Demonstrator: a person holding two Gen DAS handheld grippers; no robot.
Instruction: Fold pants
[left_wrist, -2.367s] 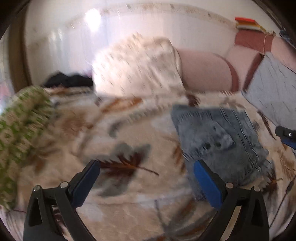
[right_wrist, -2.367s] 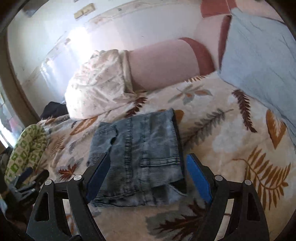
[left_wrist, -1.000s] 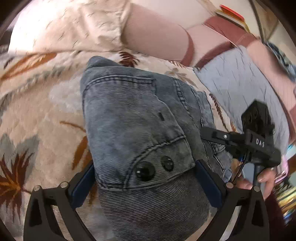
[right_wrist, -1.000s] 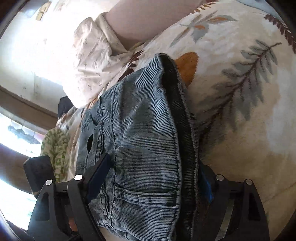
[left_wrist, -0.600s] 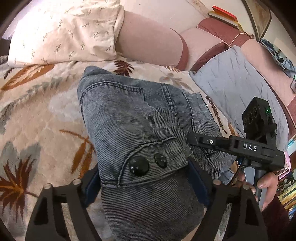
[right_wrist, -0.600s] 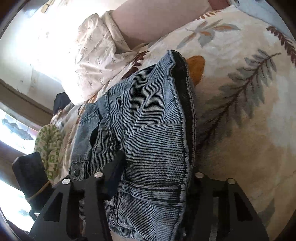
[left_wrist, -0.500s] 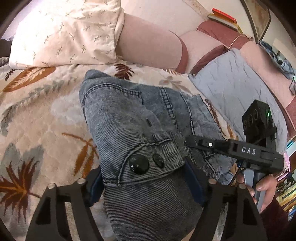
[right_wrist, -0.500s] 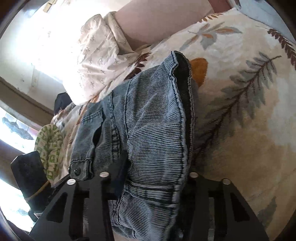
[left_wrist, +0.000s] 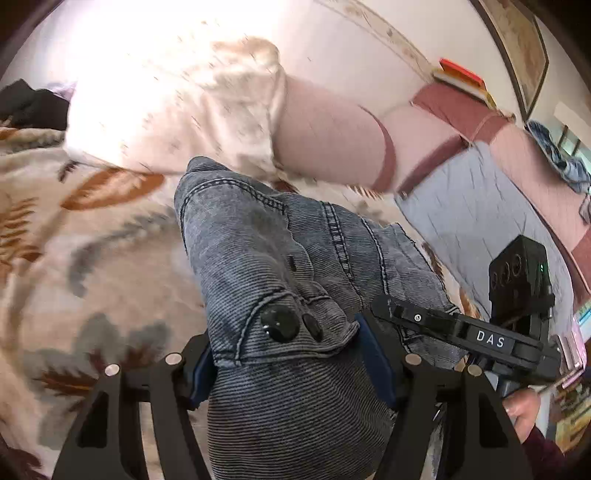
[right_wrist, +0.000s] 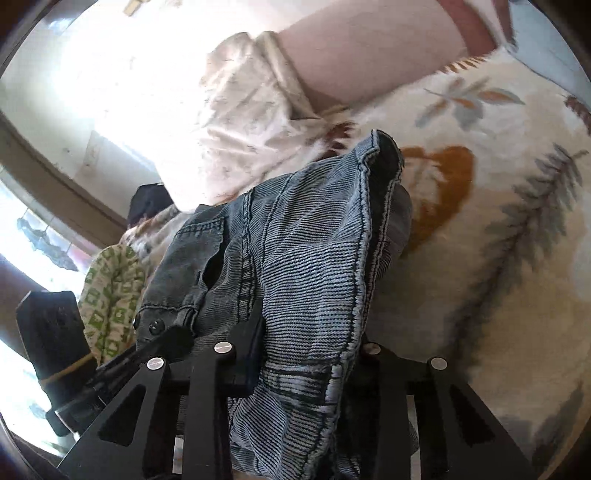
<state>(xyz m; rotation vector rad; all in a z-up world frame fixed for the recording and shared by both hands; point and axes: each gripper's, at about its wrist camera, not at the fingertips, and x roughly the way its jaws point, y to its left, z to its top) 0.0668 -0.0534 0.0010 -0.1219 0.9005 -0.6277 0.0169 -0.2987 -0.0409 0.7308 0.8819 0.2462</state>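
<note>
**Both grippers on the near end of the pants, the bundle running away toward the pillows**

The pants lie as a folded denim bundle on the leaf-print blanket, their long axis running straight away from both grippers toward the pale pillow and the pink bolster at the far side. The far end rests on the blanket; the near end is gathered up and lifted — that is the end both tools hold.

The left gripper has just been closing and its blue pads now press on the thick waistband end, right below the two dark buttons, so its jaws stand fairly wide around a fat roll of cloth. The right gripper has also just been closing; its jaws are narrow, pinching a thinner hem-side layer with the cloth spilling over them. In the left view it sits just beside the left one, on the right, held by a hand.

Neither hand is nearer — they share the same end, side by side. Carrying it forward along the long axis, over the resting far end, looks like the move this sets up.
</note>
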